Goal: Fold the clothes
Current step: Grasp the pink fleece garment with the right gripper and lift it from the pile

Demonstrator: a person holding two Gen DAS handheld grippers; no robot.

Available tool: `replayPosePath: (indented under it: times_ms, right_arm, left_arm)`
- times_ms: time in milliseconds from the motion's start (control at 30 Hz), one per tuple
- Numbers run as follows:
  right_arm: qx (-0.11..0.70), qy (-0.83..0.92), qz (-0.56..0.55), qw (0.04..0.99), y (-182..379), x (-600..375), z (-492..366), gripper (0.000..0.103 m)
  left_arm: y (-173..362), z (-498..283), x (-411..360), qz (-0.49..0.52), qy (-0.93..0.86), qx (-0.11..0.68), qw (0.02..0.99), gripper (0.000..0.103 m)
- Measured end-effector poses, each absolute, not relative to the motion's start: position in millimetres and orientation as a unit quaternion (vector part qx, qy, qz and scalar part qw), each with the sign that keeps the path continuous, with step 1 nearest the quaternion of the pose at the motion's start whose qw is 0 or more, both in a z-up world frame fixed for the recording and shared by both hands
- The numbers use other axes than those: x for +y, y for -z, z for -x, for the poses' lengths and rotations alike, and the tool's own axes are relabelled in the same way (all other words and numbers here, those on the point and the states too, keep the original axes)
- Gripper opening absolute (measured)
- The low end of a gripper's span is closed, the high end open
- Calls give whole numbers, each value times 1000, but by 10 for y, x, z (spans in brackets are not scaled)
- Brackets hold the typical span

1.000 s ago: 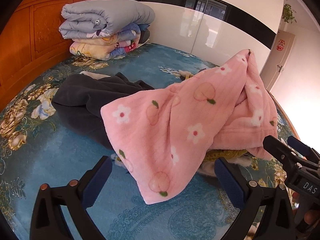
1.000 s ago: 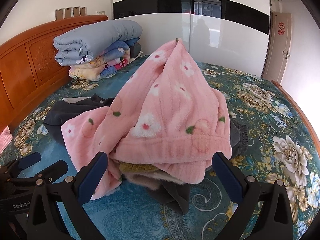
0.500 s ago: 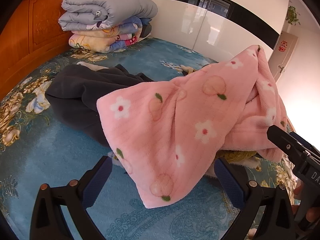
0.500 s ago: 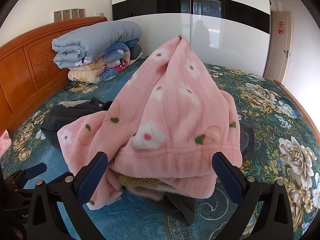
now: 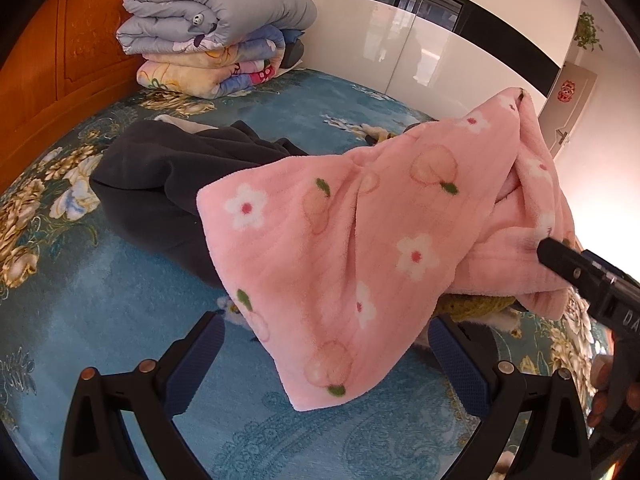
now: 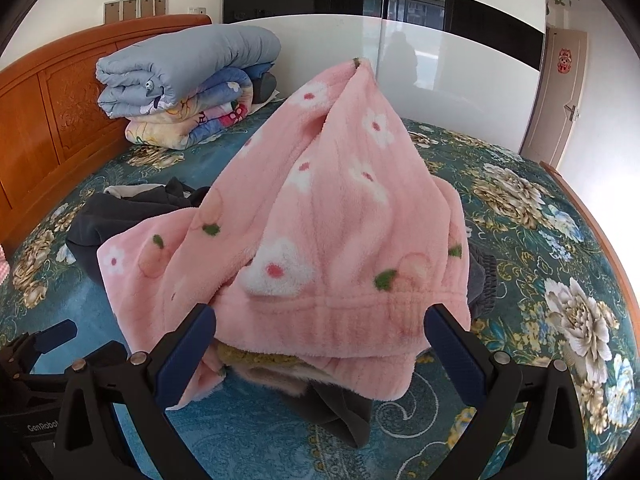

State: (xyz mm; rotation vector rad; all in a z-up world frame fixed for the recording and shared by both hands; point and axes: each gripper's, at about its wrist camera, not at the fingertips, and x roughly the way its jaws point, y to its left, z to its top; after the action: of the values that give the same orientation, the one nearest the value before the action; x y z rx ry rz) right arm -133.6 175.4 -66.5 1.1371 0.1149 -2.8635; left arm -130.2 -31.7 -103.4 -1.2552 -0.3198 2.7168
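Note:
A pink fleece garment with flowers and peaches (image 5: 360, 232) (image 6: 332, 216) lies heaped in a peak on a pile of clothes on the bed. Under it are a dark grey garment (image 5: 168, 168) (image 6: 120, 216) and a yellow-green knit piece (image 6: 256, 358). My left gripper (image 5: 328, 356) is open, its jaws wide on either side of the pink garment's hanging corner, not touching it. My right gripper (image 6: 320, 344) is open, its jaws astride the pink ribbed hem. The right gripper also shows in the left wrist view (image 5: 580, 276), close to the pink cloth.
The bed has a blue-green floral cover (image 5: 100, 320) (image 6: 540, 240). Folded quilts (image 5: 216, 40) (image 6: 188, 88) are stacked by the wooden headboard (image 6: 52, 120). White and black wardrobe doors (image 6: 460, 80) stand behind the bed. The bed's wooden edge (image 6: 592, 216) runs along the right.
Both grippers have moved closer to the pink garment, which fills more of each view. The clothes have not moved, and both grippers stay open.

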Motion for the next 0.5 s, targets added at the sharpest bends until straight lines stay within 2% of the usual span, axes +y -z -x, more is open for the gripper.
replayPosePath:
  times_ms: [100,200,233,267,300,333,367,400,433,500]
  right_arm:
    - [18,931,-361,41,507,1796,1499,103]
    - [31,934,-353,44,386,1722,1665,102]
    - [42,931,-361,39,395,1681,1725,93]
    - [51,926,-373,34,426,1651,1786,72]
    - [59,921,-385,28,464,1633,1842,57]
    - [62,915,-399,19,518,1640,1890,31]
    - [62,910,-409,12,551,1664,1915,20]
    - [55,910,-411,8,536,1726,1893,17]
    - [49,910,-412,4,521,1788,1870,6]
    - [35,909,-416,-4,490,1912,1825,5]
  left_arm:
    - [1033,1296,-346,419,-900,-103,64,103]
    - [1044,1246,-392,421,-900,-99,54,103]
    - [1050,1222,-412,424,-899,-98,52,103]
    - [1056,1197,-432,427,-898,-97,49,103]
    - [1058,1159,-461,428,-897,-94,47,103]
    - [1060,1122,-490,430,-897,-92,45,103]
    - [1060,1084,-521,431,-897,-89,43,103]
    - [1062,1048,-552,434,-896,-85,40,103]
    - [1063,1008,-588,436,-895,-84,37,103]
    - [1068,934,-661,441,-892,-91,32,103]
